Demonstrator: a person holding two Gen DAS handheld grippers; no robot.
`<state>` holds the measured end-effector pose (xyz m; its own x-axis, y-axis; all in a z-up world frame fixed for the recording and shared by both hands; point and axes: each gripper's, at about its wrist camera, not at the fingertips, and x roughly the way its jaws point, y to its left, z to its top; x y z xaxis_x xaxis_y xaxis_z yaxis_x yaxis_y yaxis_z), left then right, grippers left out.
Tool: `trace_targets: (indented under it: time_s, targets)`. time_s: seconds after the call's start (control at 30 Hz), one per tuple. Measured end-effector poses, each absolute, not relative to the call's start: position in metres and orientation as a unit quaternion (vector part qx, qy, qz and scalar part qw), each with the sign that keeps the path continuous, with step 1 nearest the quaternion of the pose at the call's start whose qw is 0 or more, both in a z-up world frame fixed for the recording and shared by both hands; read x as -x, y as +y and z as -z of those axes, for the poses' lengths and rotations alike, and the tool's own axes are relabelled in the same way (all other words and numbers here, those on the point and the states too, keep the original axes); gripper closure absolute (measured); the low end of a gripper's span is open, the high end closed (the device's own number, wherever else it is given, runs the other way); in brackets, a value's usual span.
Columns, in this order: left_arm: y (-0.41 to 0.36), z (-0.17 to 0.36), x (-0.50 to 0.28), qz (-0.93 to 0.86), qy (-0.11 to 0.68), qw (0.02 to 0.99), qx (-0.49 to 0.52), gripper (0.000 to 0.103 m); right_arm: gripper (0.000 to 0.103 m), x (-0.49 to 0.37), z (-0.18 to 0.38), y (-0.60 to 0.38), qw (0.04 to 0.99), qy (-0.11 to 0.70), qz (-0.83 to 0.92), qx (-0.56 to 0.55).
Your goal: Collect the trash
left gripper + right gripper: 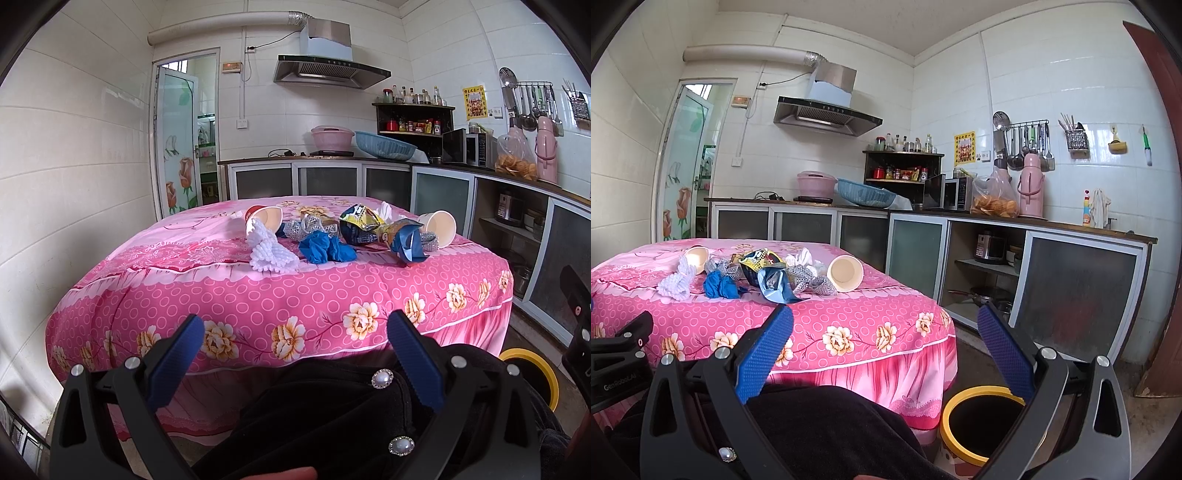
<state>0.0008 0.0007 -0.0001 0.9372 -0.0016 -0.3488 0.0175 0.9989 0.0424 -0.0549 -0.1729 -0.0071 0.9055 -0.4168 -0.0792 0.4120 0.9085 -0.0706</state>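
Trash lies in a heap on the pink floral table [258, 306] [849, 314]: a white mesh wad [271, 251] [676, 282], a blue crumpled glove [325, 249] [720, 286], a yellow-blue snack bag [360, 225] [757, 260], a blue wrapper [408, 243] [775, 286], silver foil [314, 225] [816, 282] and two tipped paper cups [267, 218] [441, 227] [846, 273]. A yellow-rimmed bin [982, 424] [532, 369] stands on the floor right of the table. My left gripper [295, 328] and right gripper [886, 321] are open and empty, held short of the table's near edge.
My black-clothed lap [332, 417] fills the foreground. A counter with cabinets [1052, 266], a microwave [955, 194], a pink flask [1030, 192] and hanging utensils runs along the back and right walls. A glass door [177, 140] stands at the left.
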Motion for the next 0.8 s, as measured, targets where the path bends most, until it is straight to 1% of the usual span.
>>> trace_targets:
  time_s: [0.8]
  targets:
    - [0.0006,0.0002,-0.0014,0.005,0.178,0.984,-0.023,0.007,0.008,0.0537,0.0051,-0.1739,0.975,0.05,0.214,0.024]
